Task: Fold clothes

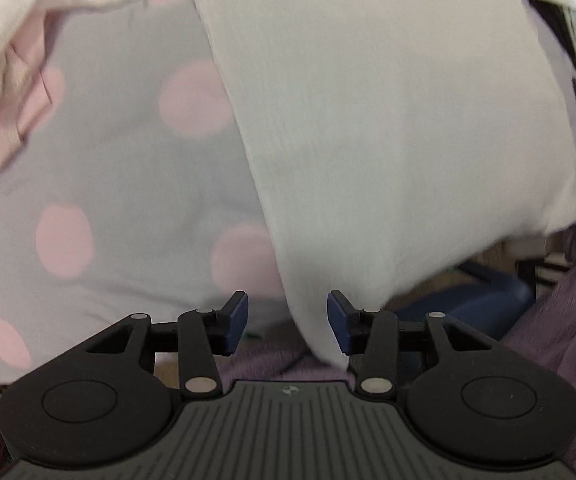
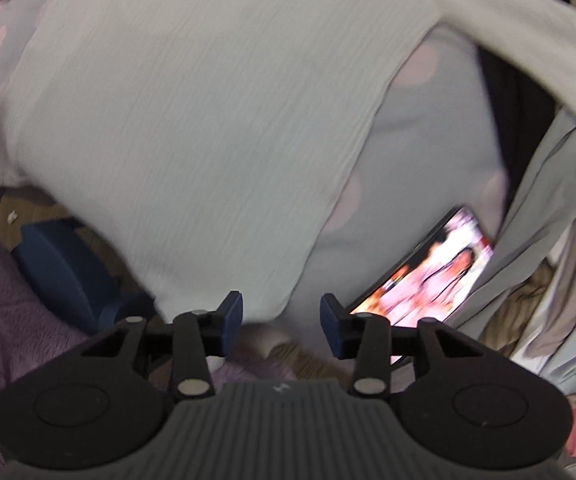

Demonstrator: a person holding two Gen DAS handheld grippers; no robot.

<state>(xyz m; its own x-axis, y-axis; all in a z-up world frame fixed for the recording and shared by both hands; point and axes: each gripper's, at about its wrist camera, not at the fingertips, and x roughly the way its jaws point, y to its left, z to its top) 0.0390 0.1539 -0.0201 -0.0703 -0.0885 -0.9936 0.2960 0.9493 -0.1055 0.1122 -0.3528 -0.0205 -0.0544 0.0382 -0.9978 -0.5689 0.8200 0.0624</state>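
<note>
Both grippers held apart over a pale folded garment on a spotted sheet.

Seen from the left wrist, the left gripper (image 1: 288,322) has its jaws parted and holds nothing; the white garment (image 1: 368,140) lies ahead and to its right on the grey sheet with pink dots (image 1: 127,184), one corner trailing down just by the right-hand finger. From the right wrist, the right gripper (image 2: 281,326) is likewise parted and empty, the garment (image 2: 191,120) ahead and to its left, a lit phone (image 2: 428,276) to the right.
</note>
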